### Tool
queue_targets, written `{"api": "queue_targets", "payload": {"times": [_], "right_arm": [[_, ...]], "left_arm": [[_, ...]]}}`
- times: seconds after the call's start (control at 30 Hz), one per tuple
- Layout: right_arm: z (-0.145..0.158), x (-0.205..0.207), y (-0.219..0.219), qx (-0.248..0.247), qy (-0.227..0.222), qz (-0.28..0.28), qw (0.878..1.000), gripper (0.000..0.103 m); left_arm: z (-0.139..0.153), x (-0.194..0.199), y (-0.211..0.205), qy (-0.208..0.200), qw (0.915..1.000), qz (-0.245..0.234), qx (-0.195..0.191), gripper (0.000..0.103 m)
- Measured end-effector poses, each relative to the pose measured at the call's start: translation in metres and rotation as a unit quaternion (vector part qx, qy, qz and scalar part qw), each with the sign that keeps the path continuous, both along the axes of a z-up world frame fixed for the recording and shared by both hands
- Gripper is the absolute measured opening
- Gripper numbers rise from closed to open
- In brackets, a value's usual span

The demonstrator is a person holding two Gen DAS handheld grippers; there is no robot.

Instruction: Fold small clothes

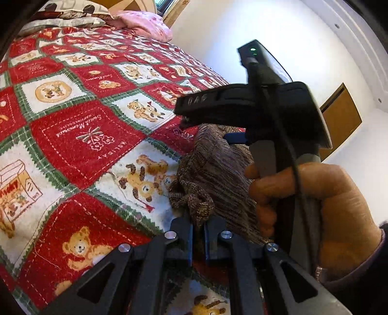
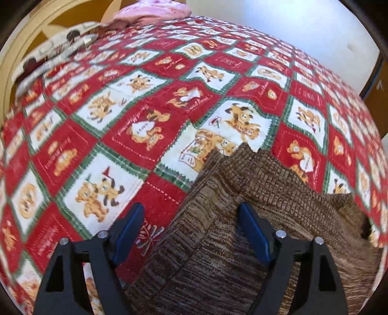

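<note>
A brown knitted garment (image 2: 242,218) lies on the red, white and green teddy-bear quilt (image 2: 150,101). My left gripper (image 1: 198,224) is shut on a bunched edge of the garment (image 1: 213,174) and holds it just above the quilt (image 1: 80,135). My right gripper (image 2: 191,215) is open; its blue pads (image 2: 254,232) straddle the garment's left part, low over the cloth. In the left wrist view the right gripper (image 1: 206,128) appears from the side, held in a hand, its tips at the garment's far edge.
A pink cushion (image 1: 148,24) and a patterned pillow (image 1: 72,14) lie at the head of the bed. A white wall (image 1: 291,36) and a wooden door (image 1: 342,116) stand to the right of the bed edge.
</note>
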State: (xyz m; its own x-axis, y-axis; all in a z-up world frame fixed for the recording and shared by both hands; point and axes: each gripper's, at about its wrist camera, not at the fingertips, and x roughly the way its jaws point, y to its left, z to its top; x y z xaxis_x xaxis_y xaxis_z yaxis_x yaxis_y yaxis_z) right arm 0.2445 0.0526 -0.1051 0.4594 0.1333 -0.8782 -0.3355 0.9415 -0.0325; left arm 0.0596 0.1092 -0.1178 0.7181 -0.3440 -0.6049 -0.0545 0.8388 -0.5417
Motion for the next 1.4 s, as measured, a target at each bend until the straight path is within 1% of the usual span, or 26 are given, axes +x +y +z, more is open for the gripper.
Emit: {"api": "queue_targets", "payload": {"times": [0.03, 0.07, 0.1, 0.13, 0.17, 0.23, 0.3, 0.4, 0.47, 0.57, 0.6, 0.67, 0.73, 0.77, 0.83, 0.9, 0.93, 0.97, 1.07, 1.17, 1.27, 1.37, 1.4], "right_arm": [[0.001, -0.002, 0.000, -0.017, -0.007, -0.005, 1.000, 0.061], [0.003, -0.001, -0.003, -0.021, -0.011, -0.009, 1.000, 0.047], [0.005, 0.000, -0.010, -0.014, -0.009, -0.017, 1.000, 0.039], [0.008, 0.002, -0.018, 0.004, -0.004, -0.027, 1.000, 0.028], [0.011, 0.004, -0.030, 0.042, 0.007, -0.036, 0.998, 0.021], [0.015, 0.004, -0.046, 0.101, 0.023, -0.050, 0.993, 0.017], [0.020, 0.002, -0.061, 0.152, 0.030, -0.055, 0.986, 0.017], [0.032, 0.000, -0.086, 0.224, 0.033, -0.071, 0.971, 0.016], [0.044, -0.003, -0.102, 0.256, 0.027, -0.077, 0.963, 0.016], [0.061, -0.011, -0.121, 0.270, 0.014, -0.078, 0.960, 0.016], [0.066, -0.014, -0.130, 0.273, 0.009, -0.081, 0.959, 0.016], [0.075, -0.019, -0.151, 0.282, 0.002, -0.088, 0.956, 0.016], [0.084, -0.024, -0.177, 0.289, -0.007, -0.096, 0.952, 0.016], [0.089, -0.029, -0.191, 0.292, -0.014, -0.099, 0.951, 0.016], [0.096, -0.036, -0.218, 0.296, -0.025, -0.106, 0.949, 0.016], [0.102, -0.044, -0.246, 0.299, -0.036, -0.120, 0.946, 0.015], [0.104, -0.049, -0.261, 0.300, -0.042, -0.127, 0.945, 0.015], [0.105, -0.054, -0.277, 0.298, -0.048, -0.137, 0.944, 0.015], [0.103, -0.066, -0.315, 0.291, -0.055, -0.157, 0.942, 0.015], [0.087, -0.076, -0.352, 0.292, -0.050, -0.182, 0.938, 0.015], [0.068, -0.081, -0.374, 0.294, -0.039, -0.191, 0.936, 0.015], [0.044, -0.085, -0.395, 0.304, -0.023, -0.197, 0.932, 0.015], [0.035, -0.084, -0.399, 0.307, -0.016, -0.197, 0.931, 0.015]], "left_arm": [[0.001, 0.000, 0.000, 0.000, 1.0000, -0.002, 0.001, 0.006], [0.001, 0.000, 0.000, 0.000, 1.0000, -0.004, 0.001, 0.006], [0.002, 0.001, 0.000, 0.002, 1.0000, -0.006, 0.004, 0.006], [0.003, 0.001, -0.001, 0.001, 0.9999, -0.008, 0.008, 0.006], [0.007, 0.001, -0.004, -0.004, 0.9998, -0.014, 0.017, 0.006], [0.013, -0.001, -0.006, -0.015, 0.9993, -0.020, 0.027, 0.005], [0.022, -0.005, -0.009, -0.035, 0.9982, -0.032, 0.036, 0.005], [0.042, -0.013, -0.020, -0.074, 0.9943, -0.051, 0.058, 0.005], [0.052, -0.018, -0.028, -0.095, 0.9907, -0.063, 0.073, 0.005], [0.069, -0.026, -0.045, -0.136, 0.9818, -0.089, 0.098, 0.005], [0.076, -0.031, -0.054, -0.154, 0.9767, -0.104, 0.107, 0.005], [0.083, -0.034, -0.065, -0.169, 0.9711, -0.127, 0.110, 0.005], [0.093, -0.038, -0.081, -0.189, 0.9625, -0.159, 0.113, 0.005], [0.099, -0.041, -0.094, -0.200, 0.9555, -0.183, 0.117, 0.005], [0.106, -0.042, -0.111, -0.209, 0.9470, -0.213, 0.119, 0.005], [0.111, -0.042, -0.137, -0.214, 0.9372, -0.251, 0.114, 0.005], [0.112, -0.044, -0.146, -0.217, 0.9335, -0.261, 0.114, 0.005], [0.115, -0.047, -0.159, -0.223, 0.9279, -0.275, 0.115, 0.005], [0.117, -0.058, -0.201, -0.238, 0.9080, -0.323, 0.121, 0.005], [0.110, -0.064, -0.234, -0.236, 0.8959, -0.354, 0.127, 0.005], [0.095, -0.066, -0.267, -0.215, 0.8896, -0.380, 0.134, 0.005], [0.078, -0.070, -0.290, -0.201, 0.8838, -0.394, 0.152, 0.005], [0.074, -0.070, -0.295, -0.193, 0.8837, -0.397, 0.155, 0.005]]}}
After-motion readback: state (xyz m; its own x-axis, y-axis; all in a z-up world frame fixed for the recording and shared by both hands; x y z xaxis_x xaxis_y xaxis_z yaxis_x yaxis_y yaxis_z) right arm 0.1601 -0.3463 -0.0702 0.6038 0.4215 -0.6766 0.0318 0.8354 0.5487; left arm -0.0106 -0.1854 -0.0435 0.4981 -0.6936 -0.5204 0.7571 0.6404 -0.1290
